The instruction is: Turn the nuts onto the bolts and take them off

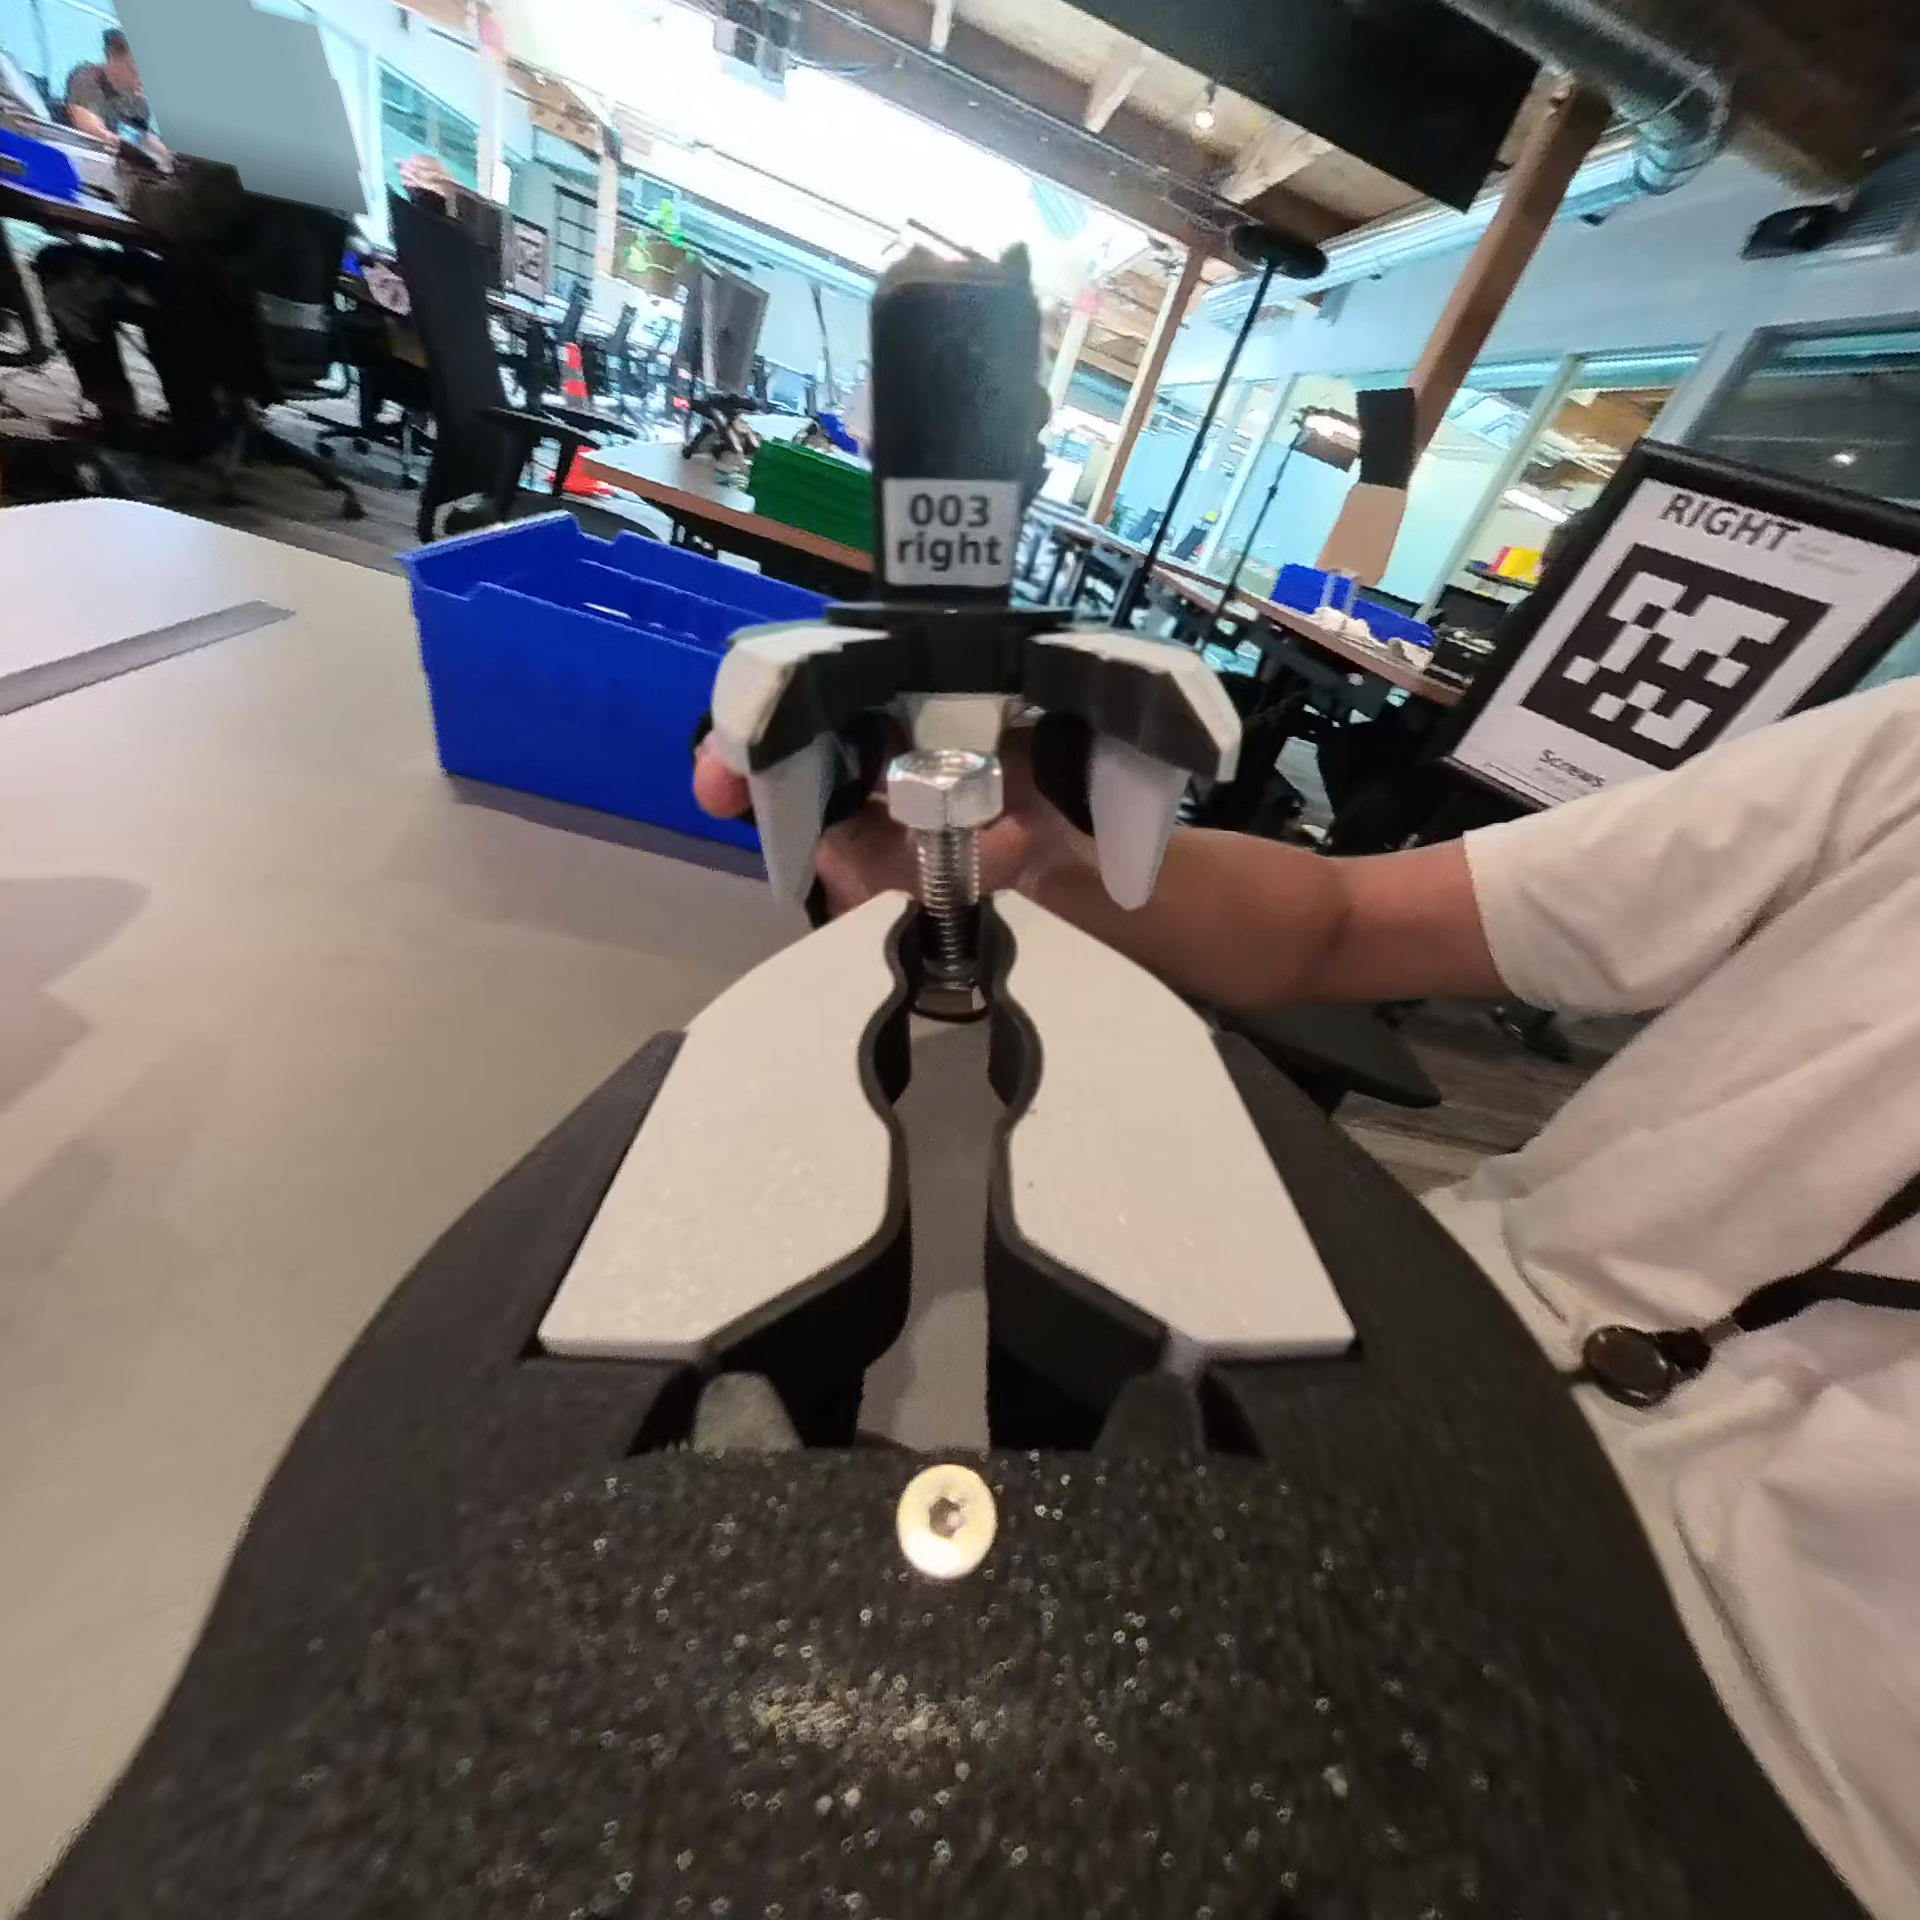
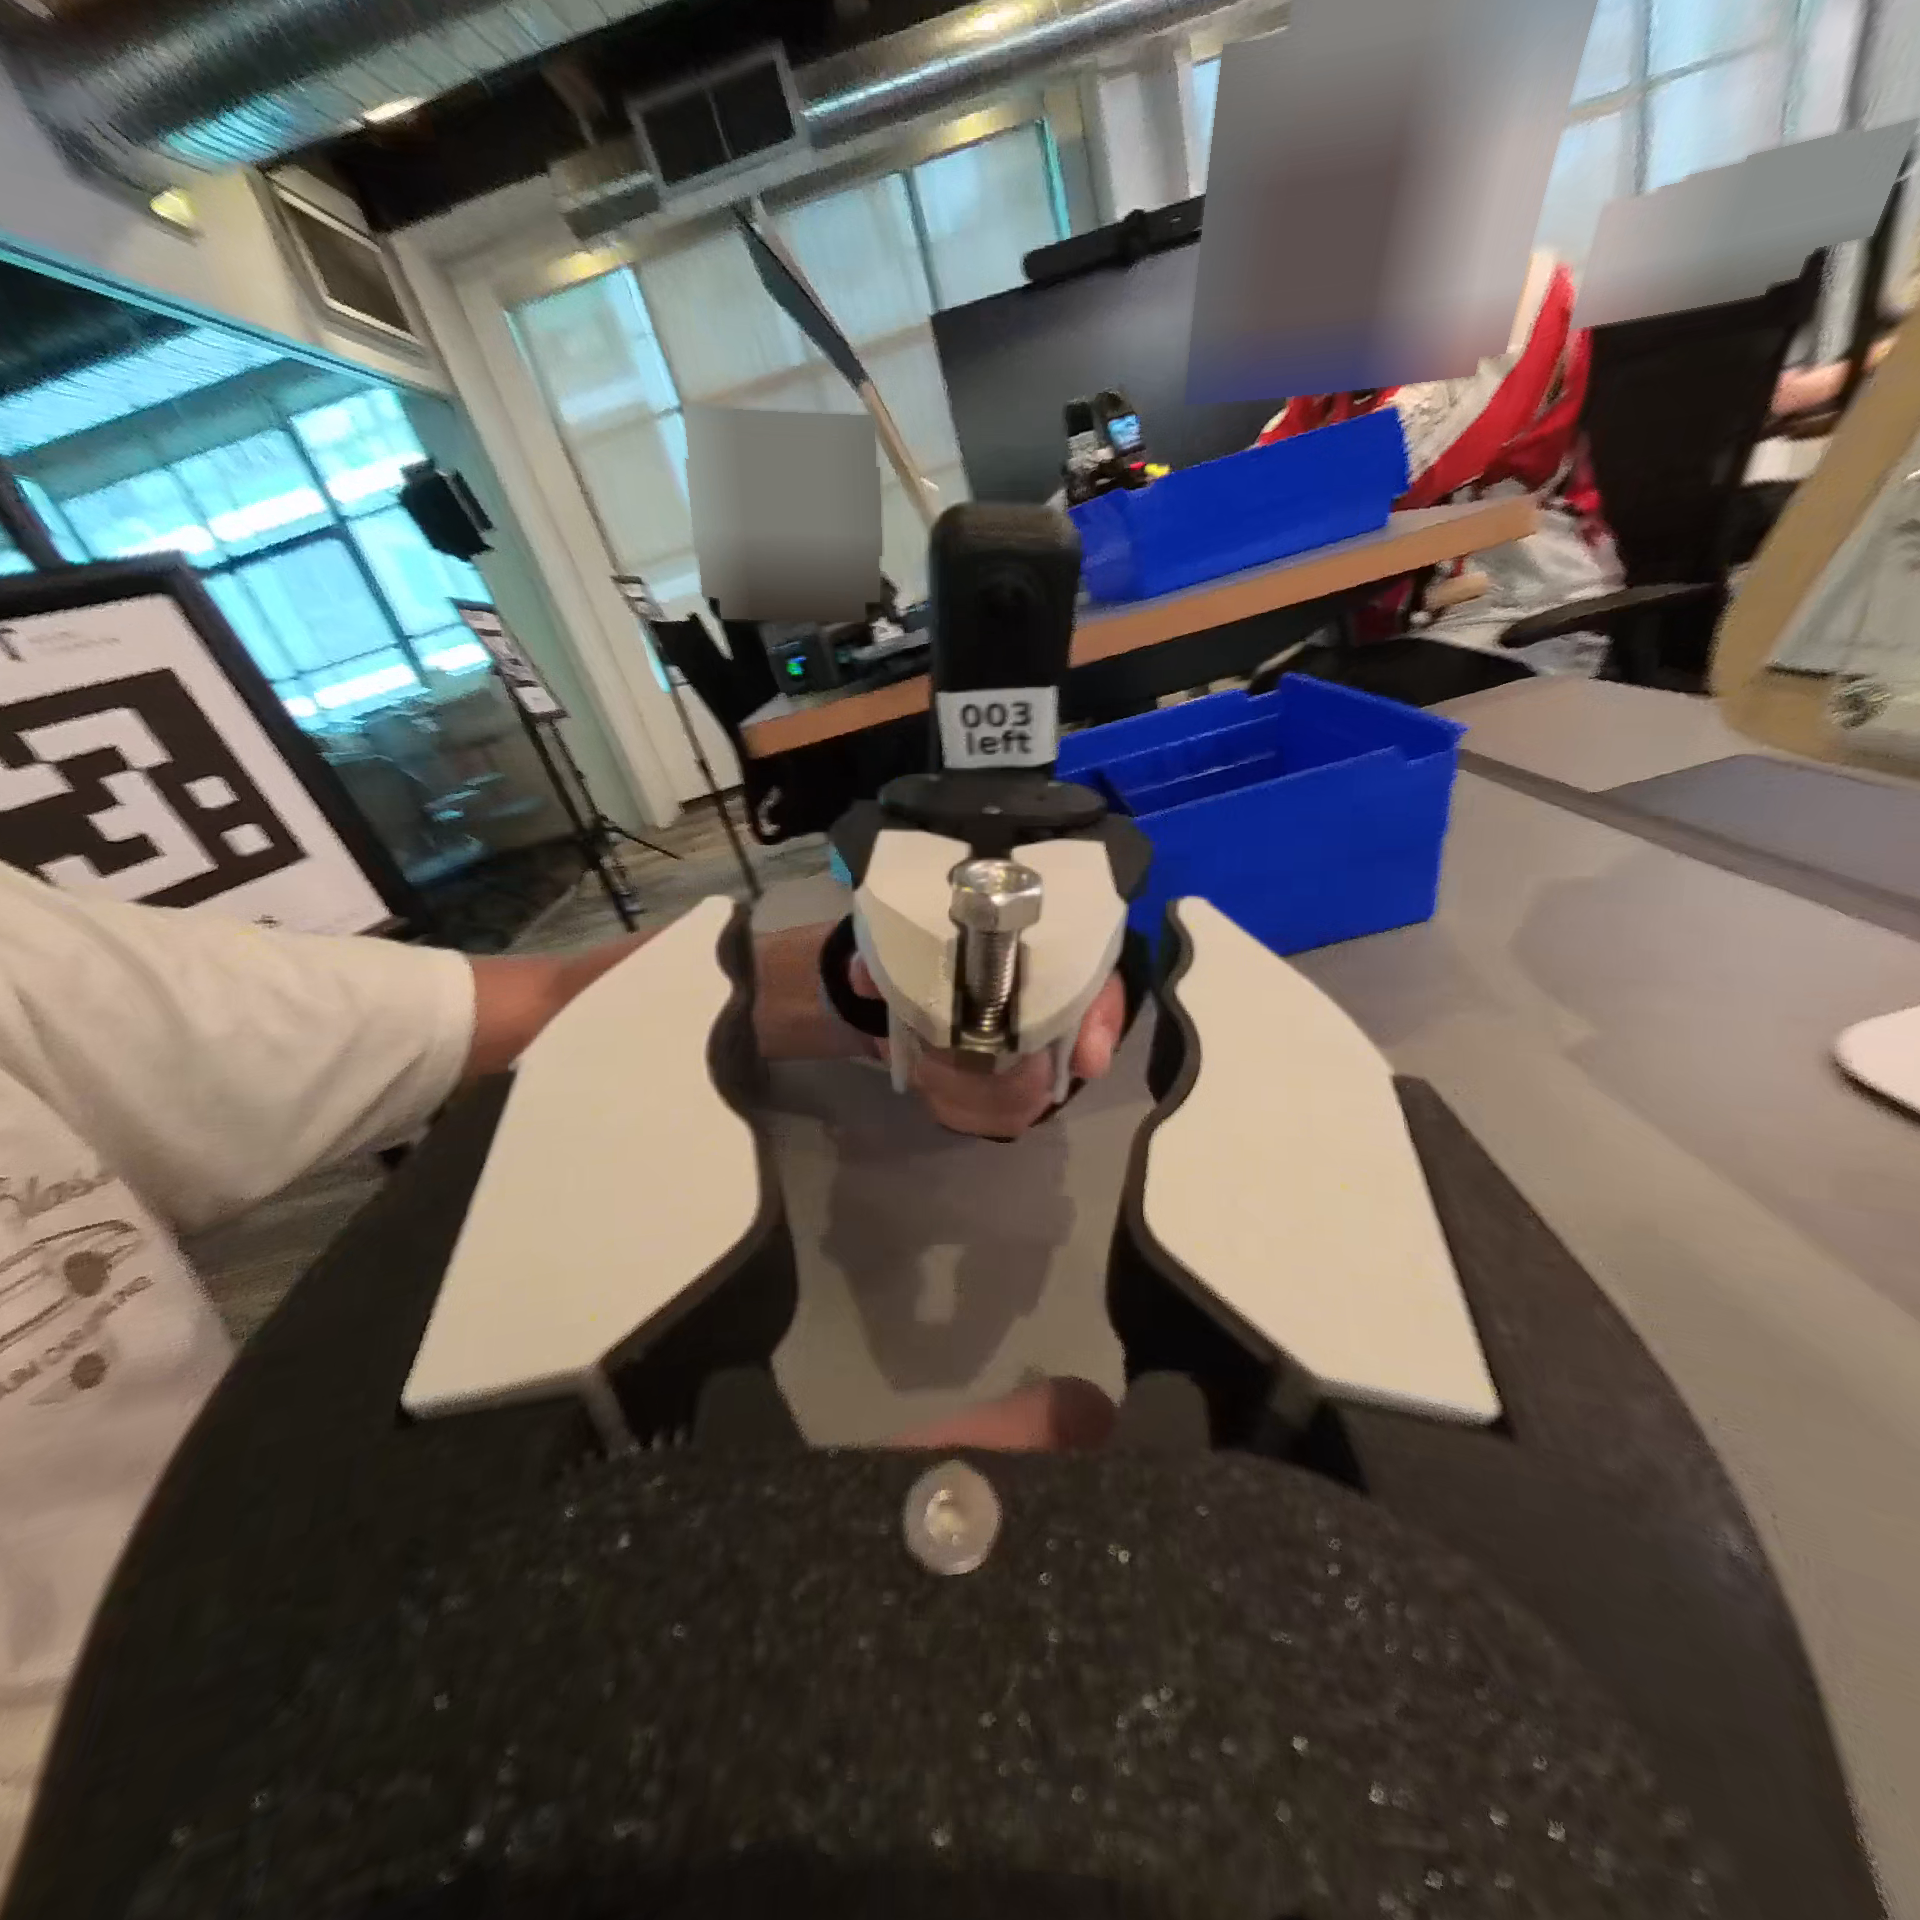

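Pinching the threaded shank of the bolt (image 1: 951, 904) between the tips of my left gripper (image 1: 951, 971), I hold it upright at twelve o'clock from my own camera, clear of the grey table (image 1: 260, 1039). A hex piece (image 1: 943, 788) sits at the top of the shank; whether that is the bolt's head or a nut run up against it, I cannot tell. By my judgement the steel is heavy for its bulk, rigid, and slick on the flats, while the threads give my pads some bite. The hex flats are the place to take hold for turning.

Beyond it, my right gripper (image 1: 961, 842) hangs spread wide, its fingers (image 1: 1130, 831) flanking the hex piece at three and nine o'clock without touching.

From the right wrist view the bolt (image 2: 992, 961) shows along nearly its whole length in the cleft of the left gripper (image 2: 987, 1023), which the left view hides. Farther off, at two o'clock there, stands a blue bin (image 2: 1309, 821); a black-and-white marker board (image 1: 1662, 644) stands at two o'clock in the left view.
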Demonstrator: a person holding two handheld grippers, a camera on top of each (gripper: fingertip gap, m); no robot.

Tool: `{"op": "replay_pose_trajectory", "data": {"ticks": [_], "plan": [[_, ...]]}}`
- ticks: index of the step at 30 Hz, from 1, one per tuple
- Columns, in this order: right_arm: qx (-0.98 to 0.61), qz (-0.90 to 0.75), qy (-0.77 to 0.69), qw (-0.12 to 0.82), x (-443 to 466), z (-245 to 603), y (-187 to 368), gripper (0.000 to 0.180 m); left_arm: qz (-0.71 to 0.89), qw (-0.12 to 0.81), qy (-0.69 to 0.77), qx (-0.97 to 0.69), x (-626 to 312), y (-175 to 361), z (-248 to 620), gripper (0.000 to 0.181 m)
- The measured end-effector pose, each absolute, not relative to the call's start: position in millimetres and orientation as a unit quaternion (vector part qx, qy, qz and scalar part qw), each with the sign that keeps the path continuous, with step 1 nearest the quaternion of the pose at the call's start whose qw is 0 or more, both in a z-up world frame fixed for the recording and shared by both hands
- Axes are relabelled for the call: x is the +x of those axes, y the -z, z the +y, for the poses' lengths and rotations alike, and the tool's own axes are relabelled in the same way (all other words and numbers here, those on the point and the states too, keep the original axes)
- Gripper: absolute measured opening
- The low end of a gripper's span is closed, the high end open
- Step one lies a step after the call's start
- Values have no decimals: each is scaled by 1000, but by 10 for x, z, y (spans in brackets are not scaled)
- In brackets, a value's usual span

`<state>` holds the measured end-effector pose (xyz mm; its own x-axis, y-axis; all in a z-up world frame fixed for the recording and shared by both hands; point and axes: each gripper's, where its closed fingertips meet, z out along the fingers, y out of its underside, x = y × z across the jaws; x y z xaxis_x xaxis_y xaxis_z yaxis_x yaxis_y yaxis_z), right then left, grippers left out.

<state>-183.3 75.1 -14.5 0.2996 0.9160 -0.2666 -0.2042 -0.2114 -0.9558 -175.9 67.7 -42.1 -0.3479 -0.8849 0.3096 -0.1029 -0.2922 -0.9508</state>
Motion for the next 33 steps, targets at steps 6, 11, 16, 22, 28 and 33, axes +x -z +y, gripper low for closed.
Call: {"op": "replay_pose_trajectory", "data": {"ticks": [6,11,16,22,28,33], "plan": [[-572,-322,-552,515,-2037,598,201,73,523,288,642,-481,-1724,490,603,9],[-580,-324,-524,533,-2020,597,199,78,518,298,633,-493,-1731,502,685,9],[-596,-301,-502,549,-1890,718,256,72,509,299,641,-490,-1753,469,718,9],[-575,-301,-522,553,-1992,706,185,71,526,294,635,-484,-1725,481,609,9],[-572,-308,-519,556,-1952,650,172,72,510,297,637,-497,-1744,494,724,9],[-581,-302,-509,558,-1909,709,193,69,518,294,637,-489,-1743,495,677,9]]}}
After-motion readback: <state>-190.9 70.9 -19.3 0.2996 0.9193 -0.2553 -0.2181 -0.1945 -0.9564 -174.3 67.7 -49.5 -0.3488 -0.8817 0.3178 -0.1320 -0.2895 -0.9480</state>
